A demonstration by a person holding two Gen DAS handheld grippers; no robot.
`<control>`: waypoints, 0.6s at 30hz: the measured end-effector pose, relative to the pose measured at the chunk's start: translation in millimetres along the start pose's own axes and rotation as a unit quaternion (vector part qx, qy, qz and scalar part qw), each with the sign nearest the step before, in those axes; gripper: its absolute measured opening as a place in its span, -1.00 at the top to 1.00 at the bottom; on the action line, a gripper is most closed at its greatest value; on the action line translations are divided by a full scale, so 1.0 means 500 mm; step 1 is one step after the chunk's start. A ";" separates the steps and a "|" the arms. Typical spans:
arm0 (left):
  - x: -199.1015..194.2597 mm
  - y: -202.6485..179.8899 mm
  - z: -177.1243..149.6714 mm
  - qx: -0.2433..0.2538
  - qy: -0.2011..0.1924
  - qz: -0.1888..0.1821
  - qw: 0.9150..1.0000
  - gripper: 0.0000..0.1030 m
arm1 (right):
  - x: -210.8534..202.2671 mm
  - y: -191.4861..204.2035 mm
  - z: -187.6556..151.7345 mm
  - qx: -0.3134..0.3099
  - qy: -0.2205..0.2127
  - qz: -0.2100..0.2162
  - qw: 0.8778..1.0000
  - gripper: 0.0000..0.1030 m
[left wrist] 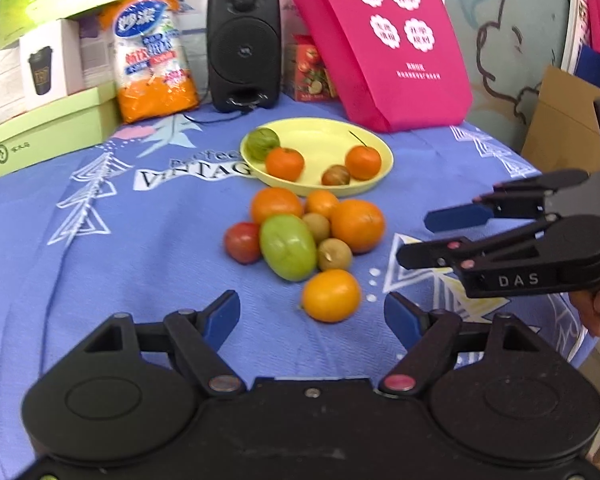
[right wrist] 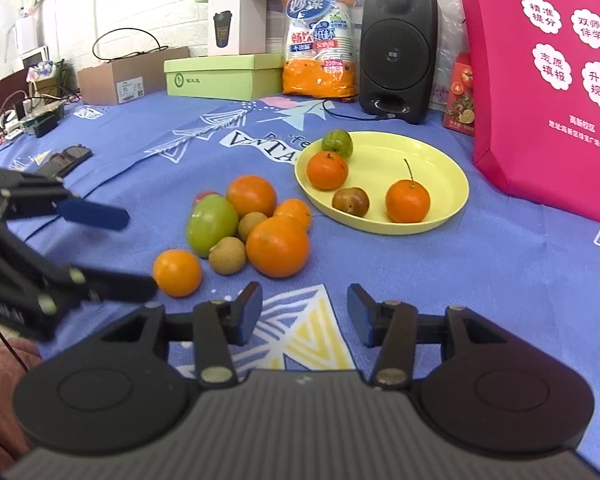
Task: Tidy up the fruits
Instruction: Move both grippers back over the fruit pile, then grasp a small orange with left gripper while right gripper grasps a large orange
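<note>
A yellow plate (left wrist: 324, 136) (right wrist: 440, 168) holds two tangerines, a green fruit and a small brown fruit. In front of it on the blue cloth lies a pile of fruit: a big orange (left wrist: 357, 225) (right wrist: 278, 246), a green mango (left wrist: 288, 246) (right wrist: 211, 222), a red fruit (left wrist: 242, 242), several brownish round fruits and more oranges. A small orange (left wrist: 331, 295) (right wrist: 177, 272) lies nearest, just ahead of my left gripper (left wrist: 312, 314) (right wrist: 134, 252), which is open and wide. My right gripper (right wrist: 305, 306) (left wrist: 418, 238) is open with only cloth between its fingers.
Along the back stand a black speaker (left wrist: 243, 46), an orange bag of paper cups (left wrist: 152, 52), green boxes (left wrist: 48, 132) and a pink bag (left wrist: 384, 40). The table edge drops off at the right, where a hand (left wrist: 596, 308) holds the right gripper.
</note>
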State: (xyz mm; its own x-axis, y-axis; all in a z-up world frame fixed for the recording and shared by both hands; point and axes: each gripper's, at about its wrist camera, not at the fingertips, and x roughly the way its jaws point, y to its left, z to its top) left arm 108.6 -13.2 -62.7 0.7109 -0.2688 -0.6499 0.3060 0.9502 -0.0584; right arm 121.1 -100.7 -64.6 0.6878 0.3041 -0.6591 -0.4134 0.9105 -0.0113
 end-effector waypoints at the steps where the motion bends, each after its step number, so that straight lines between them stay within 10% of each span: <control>1: 0.005 -0.007 -0.001 0.004 0.001 0.000 1.000 -0.55 | 0.003 0.000 0.000 -0.001 0.002 0.001 1.000 0.10; 18: 0.054 -0.022 0.005 0.034 0.010 -0.021 0.999 0.13 | 0.078 -0.004 0.032 -0.023 0.023 0.024 0.999 -0.10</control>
State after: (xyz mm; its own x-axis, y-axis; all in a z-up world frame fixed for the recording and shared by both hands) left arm 125.9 -31.1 -77.7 0.6840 -0.3040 -0.6631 0.3772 0.9255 -0.0352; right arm 158.2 -86.0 -78.1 0.6391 0.3323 -0.6936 -0.4725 0.8812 -0.0131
